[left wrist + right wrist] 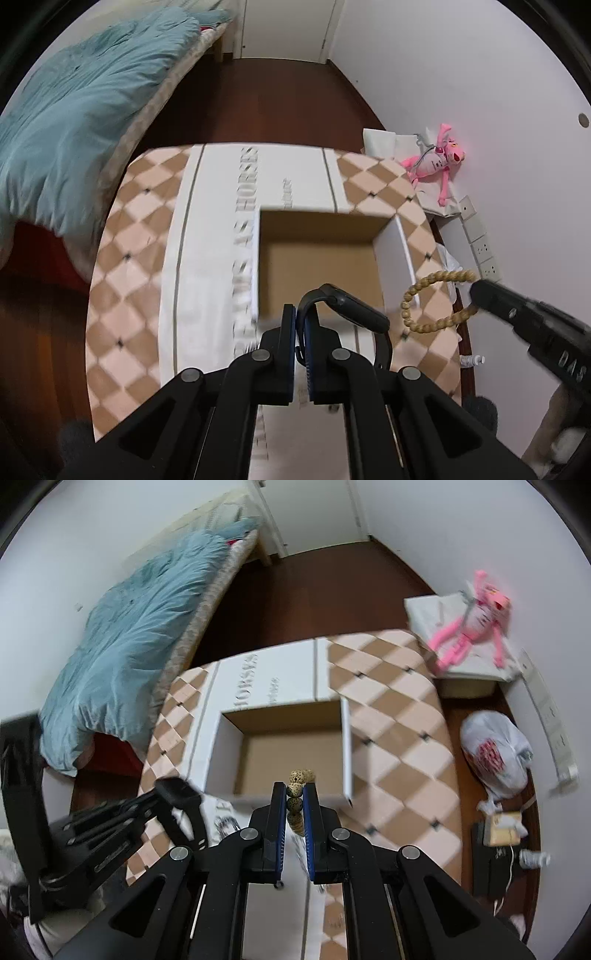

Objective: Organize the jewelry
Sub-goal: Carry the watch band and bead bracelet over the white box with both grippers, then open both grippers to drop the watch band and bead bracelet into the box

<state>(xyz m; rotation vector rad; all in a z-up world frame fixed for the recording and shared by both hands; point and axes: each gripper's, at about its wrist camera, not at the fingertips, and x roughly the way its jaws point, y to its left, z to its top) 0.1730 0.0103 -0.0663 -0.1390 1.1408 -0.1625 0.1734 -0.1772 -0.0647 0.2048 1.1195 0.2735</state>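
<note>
An open box [391, 254], white outside and brown inside, stands on a table with a checkered cloth [129, 277]. My left gripper [300, 314] is shut on the strap of a black watch [347, 304], which arches up just in front of the box's near edge. To the right, my right gripper [476, 291] is shut on a wooden bead bracelet [413, 295] that hangs as a loop beside the box. In the right wrist view the bracelet [297, 792] sits between the pads of the right gripper [295, 790], near the box [218, 753]. The left gripper [153, 799] with the watch [181, 792] shows at lower left.
A bed with a teal duvet [74, 110] runs along the left. A pink plush toy [476, 627] lies on white bags by the right wall. A white plastic bag [495, 757] and small items sit on the dark wood floor [314, 590] to the right of the table.
</note>
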